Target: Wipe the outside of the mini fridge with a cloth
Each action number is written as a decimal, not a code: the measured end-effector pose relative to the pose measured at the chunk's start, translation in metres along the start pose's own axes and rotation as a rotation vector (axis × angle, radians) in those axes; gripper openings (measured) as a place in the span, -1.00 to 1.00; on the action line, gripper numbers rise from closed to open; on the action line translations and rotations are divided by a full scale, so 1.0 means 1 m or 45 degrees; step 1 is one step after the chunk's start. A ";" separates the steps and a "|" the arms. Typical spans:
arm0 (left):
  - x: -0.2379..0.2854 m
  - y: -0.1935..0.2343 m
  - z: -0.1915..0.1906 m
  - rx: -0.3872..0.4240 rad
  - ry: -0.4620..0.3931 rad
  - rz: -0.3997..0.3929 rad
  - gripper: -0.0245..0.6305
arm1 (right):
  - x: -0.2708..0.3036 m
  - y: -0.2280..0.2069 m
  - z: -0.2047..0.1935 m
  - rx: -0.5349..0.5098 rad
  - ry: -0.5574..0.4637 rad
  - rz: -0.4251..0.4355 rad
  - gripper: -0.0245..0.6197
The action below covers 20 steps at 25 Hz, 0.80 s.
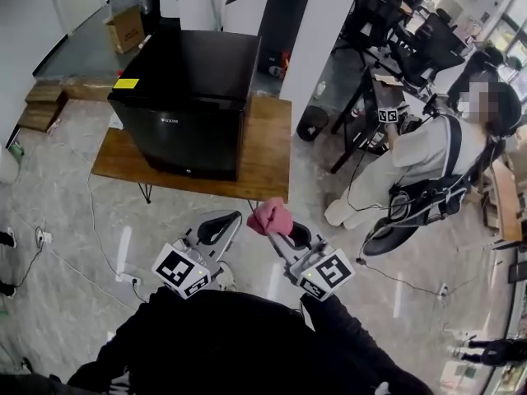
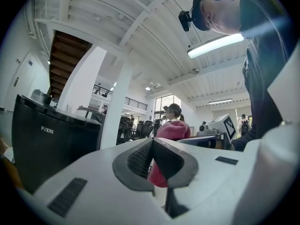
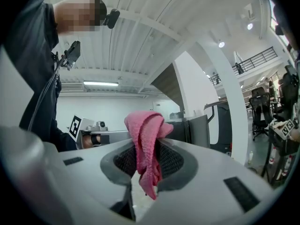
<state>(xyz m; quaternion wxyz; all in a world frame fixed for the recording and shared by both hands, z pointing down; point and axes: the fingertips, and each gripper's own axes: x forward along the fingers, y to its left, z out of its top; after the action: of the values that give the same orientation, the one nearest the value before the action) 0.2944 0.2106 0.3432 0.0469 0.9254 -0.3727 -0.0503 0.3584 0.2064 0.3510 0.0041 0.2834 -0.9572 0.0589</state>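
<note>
Right gripper [image 1: 286,239] was clamped on a pink cloth [image 3: 145,135], which bunched above the jaws and hung down between them. Just beside it, the left gripper [image 1: 216,229] had its jaws pressed together with nothing in them. Both were held near the person's body, apart from a low wooden table [image 1: 268,151]. On the table's left part stood the black mini fridge [image 1: 193,97], with a yellow tag [image 1: 126,83] on its top. Farther right, another person [image 1: 412,167] was low by the desks.

black sleeves [image 1: 123,352]; left gripper [image 1: 218,227], right gripper [image 1: 284,233] white, grey ribbed jaws, square-marker cubes [image 1: 183,270]
</note>
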 end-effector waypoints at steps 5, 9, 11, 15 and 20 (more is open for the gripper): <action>0.024 0.049 0.001 0.045 0.022 -0.040 -0.91 | 0.041 -0.027 -0.003 0.011 0.006 -0.040 -0.64; 0.040 0.068 0.002 0.011 0.007 -0.033 -0.91 | 0.056 -0.051 -0.004 0.013 0.018 -0.077 -0.64; 0.048 0.079 0.002 0.002 -0.001 -0.026 -0.91 | 0.064 -0.066 -0.003 0.018 0.010 -0.099 -0.64; 0.071 0.097 -0.002 -0.015 0.003 -0.009 -0.91 | 0.081 -0.102 -0.003 0.013 0.003 -0.122 -0.64; 0.108 0.108 -0.007 -0.017 -0.008 0.041 -0.91 | 0.103 -0.150 -0.001 -0.005 -0.001 -0.076 -0.64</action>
<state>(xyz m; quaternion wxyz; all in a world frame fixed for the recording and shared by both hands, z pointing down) 0.2985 0.0587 0.3573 0.0528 0.9187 -0.3875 -0.0551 0.3536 0.0257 0.3733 0.0062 0.3119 -0.9484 0.0568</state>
